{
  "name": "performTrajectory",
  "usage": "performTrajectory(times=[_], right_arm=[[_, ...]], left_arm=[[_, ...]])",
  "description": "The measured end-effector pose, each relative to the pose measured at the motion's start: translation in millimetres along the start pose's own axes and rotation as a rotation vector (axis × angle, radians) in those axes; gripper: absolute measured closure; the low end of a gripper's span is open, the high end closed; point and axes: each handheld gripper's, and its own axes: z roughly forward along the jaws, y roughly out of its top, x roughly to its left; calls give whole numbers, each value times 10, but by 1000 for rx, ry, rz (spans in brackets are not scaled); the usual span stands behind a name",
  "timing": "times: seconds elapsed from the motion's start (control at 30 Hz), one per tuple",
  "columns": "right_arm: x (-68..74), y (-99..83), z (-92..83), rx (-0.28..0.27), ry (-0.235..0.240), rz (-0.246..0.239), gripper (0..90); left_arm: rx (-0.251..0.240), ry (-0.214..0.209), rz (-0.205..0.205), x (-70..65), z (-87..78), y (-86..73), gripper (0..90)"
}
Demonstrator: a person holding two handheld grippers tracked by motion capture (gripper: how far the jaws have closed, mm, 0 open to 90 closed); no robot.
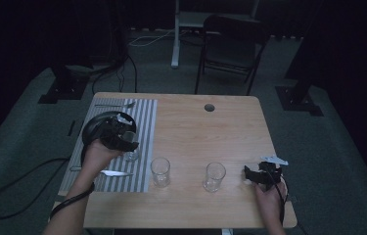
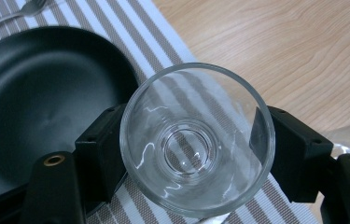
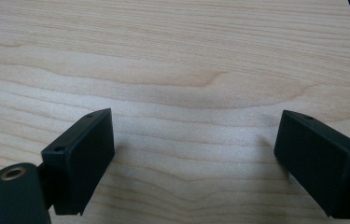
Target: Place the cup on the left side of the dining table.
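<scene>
The left tongs (image 2: 196, 144) hold an empty clear drinking glass (image 2: 197, 140) over the grey striped placemat (image 2: 116, 28); the right tongs (image 3: 193, 158) stand wide above the bare wooden bench (image 3: 172, 56).

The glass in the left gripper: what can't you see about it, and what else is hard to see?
- Glass, left gripper view: its outer wall and foot; the camera looks straight down into it.
- Same glass, high view: the left gripper covers most of it.
- Black plate, left gripper view: cut off by the picture's left edge.
- Fork, high view: too small and dim for detail.
</scene>
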Motion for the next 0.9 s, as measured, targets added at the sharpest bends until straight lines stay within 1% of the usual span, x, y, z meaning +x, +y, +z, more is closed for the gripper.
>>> performTrajectory(times=[0.1,0.17,0.23,0.33,0.4,0.5,0.57,0.6,0.63,0.67,0.7,0.73,0.77,0.8,0.87,0.9], right_arm=[[0,0,0,0,0,0,116],[0,0,0,0,0,0,116],[0,0,0,0,0,0,116],[0,0,0,0,0,0,116],[0,0,0,0,0,0,116],[0,0,0,0,0,0,116],[0,0,0,0,0,0,116],[0,0,0,0,0,0,116],[0,0,0,0,0,0,116],[0,0,0,0,0,0,116],[0,0,0,0,0,0,116],[0,0,0,0,0,0,116],[0,0,0,0,0,0,116],[0,0,0,0,0,0,116],[0,0,0,0,0,0,116],[0,0,0,0,0,0,116]], left_arm=[[2,13,-13,34,23,-58,288],[13,10,-25,57,42,-83,288],[17,6,-23,78,63,-117,288],[21,6,-31,104,101,-170,288],[-3,4,-48,117,109,-209,287],[-40,9,-59,116,118,-253,286],[-54,10,-87,112,127,-266,283],[-53,7,-99,110,137,-270,281],[-45,0,-100,106,158,-274,253],[-38,15,-91,92,172,-278,172],[-37,50,-72,64,185,-287,146],[-40,70,-63,46,198,-295,144],[-37,55,-71,46,203,-299,143],[-47,42,-84,52,203,-309,143],[-85,41,-109,63,195,-339,143],[-102,35,-120,69,189,-358,143]])
